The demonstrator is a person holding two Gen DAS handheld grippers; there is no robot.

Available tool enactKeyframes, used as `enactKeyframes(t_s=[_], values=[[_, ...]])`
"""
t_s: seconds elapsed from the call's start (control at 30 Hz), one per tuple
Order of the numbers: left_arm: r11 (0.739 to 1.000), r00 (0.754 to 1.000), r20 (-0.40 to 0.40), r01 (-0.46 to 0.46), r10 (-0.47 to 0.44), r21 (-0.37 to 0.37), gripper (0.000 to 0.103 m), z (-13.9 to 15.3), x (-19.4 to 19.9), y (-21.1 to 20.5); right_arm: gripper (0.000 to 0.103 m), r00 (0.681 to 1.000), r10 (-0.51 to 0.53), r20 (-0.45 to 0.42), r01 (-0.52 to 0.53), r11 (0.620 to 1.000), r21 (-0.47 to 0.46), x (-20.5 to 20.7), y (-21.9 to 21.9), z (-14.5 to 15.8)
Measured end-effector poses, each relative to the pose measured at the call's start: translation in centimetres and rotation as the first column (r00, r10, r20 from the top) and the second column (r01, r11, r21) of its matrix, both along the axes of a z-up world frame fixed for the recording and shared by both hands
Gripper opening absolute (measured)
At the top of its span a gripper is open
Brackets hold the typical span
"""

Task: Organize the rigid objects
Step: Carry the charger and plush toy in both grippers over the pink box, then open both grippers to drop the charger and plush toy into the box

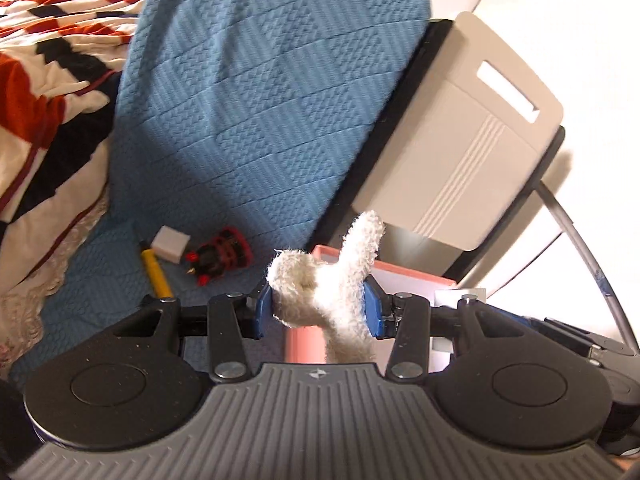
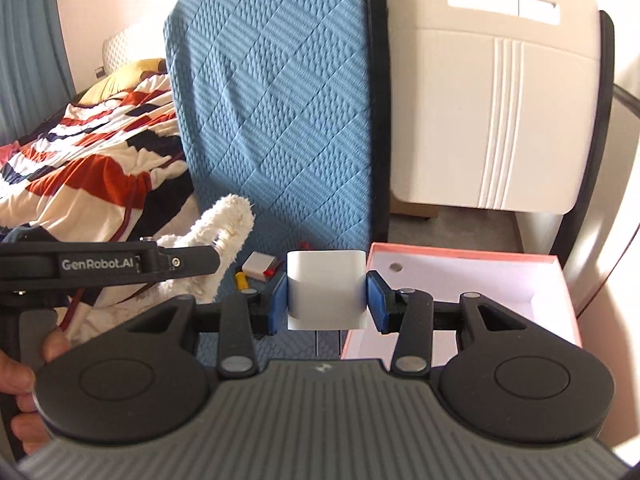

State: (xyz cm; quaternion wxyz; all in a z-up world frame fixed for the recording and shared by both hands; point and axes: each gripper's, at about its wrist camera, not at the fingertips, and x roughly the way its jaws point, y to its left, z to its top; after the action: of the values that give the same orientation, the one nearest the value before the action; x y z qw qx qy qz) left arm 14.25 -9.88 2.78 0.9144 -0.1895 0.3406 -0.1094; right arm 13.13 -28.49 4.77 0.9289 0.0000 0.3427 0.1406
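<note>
My left gripper (image 1: 319,304) is shut on a fluffy white plush toy (image 1: 324,280), held up in the air; the same toy (image 2: 224,224) shows beside the left gripper's arm in the right wrist view. My right gripper (image 2: 327,294) is shut on a white rounded block (image 2: 326,288), its blue pads (image 2: 280,300) pressing both sides. A pink open box (image 2: 568,300) with a white inside sits below and to the right; its rim (image 1: 400,270) shows past the toy. On the blue cover lie a yellow pen (image 1: 156,274), a small white box (image 1: 170,244) and a red-and-black toy (image 1: 220,254).
A blue quilted cushion (image 2: 280,100) stands upright, with a cream footboard panel (image 2: 500,100) right of it. A striped red, white and dark blanket (image 1: 48,80) is heaped at the left. A person's hand (image 2: 20,392) grips the left tool's handle.
</note>
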Motion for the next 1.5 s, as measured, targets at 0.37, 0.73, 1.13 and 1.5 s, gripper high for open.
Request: enactKeyframes(t_s=[0.37,0.73,1.13,1.5], values=[[0.997,0.998,0.002,0.07,-0.07,0.043,0.051,-2.1,1.3,-8.2,0.045,0.996,-0.084,-0.015,0.083,0.996,-0.026,-0.4,-6.4,-2.2],[0.98,0.979,-0.127,0.174,-0.161,0.095,0.051,-9.4,3.0,-14.2,0.045,0.968,-0.186,-0.171,0.184,0.983,-0.029,-0.3,-11.6,-10.2],[0.961,0.952,-0.226,0.242,-0.208,0.132,0.051,-14.5,3.7,-16.6,0.045,0.923,-0.246,-0.295,0.246,0.968,-0.038,0.0,-13.5,-17.4],[0.964,0.956,-0.208,0.237,-0.209,0.122,0.067,-13.6,2.6,-14.6,0.05,0.916,-0.267,-0.3,0.257,0.964,-0.073,0.4,-13.0,-16.3]])
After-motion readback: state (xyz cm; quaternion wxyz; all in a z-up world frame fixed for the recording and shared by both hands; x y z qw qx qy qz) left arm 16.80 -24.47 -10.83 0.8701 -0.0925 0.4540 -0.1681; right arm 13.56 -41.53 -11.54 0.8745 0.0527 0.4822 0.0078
